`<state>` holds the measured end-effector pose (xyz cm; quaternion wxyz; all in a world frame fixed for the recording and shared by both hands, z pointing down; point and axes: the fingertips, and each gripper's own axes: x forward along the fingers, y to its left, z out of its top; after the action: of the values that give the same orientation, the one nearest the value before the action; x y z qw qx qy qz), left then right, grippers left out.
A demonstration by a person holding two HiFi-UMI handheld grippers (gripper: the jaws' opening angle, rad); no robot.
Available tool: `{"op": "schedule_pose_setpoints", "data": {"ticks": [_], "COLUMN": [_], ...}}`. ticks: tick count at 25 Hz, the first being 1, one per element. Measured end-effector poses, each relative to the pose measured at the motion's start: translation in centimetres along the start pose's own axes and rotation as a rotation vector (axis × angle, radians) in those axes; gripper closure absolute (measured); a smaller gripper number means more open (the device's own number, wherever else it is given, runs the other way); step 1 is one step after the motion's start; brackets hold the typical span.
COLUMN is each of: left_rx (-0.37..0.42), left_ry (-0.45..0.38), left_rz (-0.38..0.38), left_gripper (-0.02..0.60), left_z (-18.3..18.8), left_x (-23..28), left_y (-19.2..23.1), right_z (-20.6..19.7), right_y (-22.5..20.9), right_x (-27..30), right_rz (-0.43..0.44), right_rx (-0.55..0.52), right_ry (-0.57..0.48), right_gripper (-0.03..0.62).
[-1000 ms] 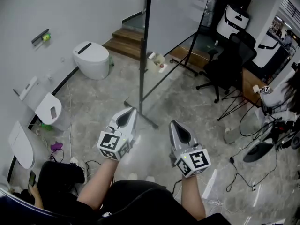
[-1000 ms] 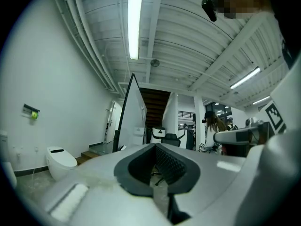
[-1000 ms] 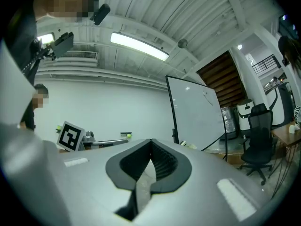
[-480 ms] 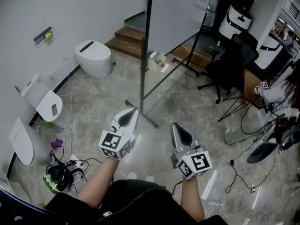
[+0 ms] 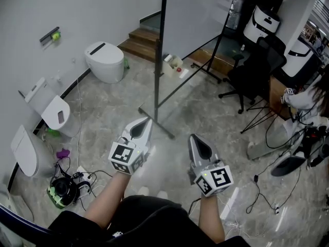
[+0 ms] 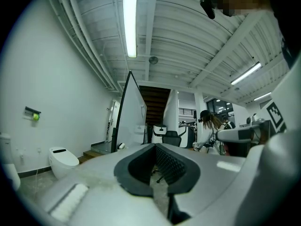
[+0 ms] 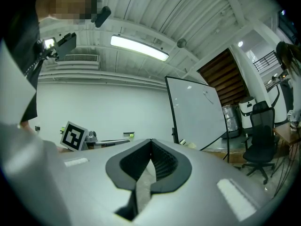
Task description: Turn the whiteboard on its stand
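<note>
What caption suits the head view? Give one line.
Left gripper and right gripper, both shut and empty, short of the whiteboard on its stand.

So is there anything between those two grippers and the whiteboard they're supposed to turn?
Nothing visible does. Both the left gripper and the right gripper are shut and empty, with only bare floor between them and the whiteboard. The stand's foot bar lies low on the floor just ahead.

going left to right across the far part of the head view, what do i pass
white toilet → whiteboard on its stand → black office chair
</note>
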<state>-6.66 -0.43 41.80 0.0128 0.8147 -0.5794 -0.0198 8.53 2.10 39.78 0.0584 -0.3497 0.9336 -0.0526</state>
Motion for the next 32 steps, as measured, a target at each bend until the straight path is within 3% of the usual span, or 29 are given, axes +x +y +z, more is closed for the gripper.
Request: {"op": "schedule_pose_setpoints", "data": {"ticks": [17, 32], "left_rx": [-0.013, -0.033], "left_ry": [0.012, 0.013], "left_rz": [0.047, 0.071], "left_gripper": [0.580, 0.580], "left_z": [-1.6, -2.3], "left_x": [-0.5, -0.1], "left_y": [-3.0, -1.1], "right_z": [-0.6, -1.2], "right_y": [-1.6, -1.8], "right_x": [-2.6, -1.1], "right_rz": [0.053, 0.069], "right_rx": [-0.006, -0.003], "right_ry": [0.018, 0.020], "right_gripper": [0.585, 0.586]}}
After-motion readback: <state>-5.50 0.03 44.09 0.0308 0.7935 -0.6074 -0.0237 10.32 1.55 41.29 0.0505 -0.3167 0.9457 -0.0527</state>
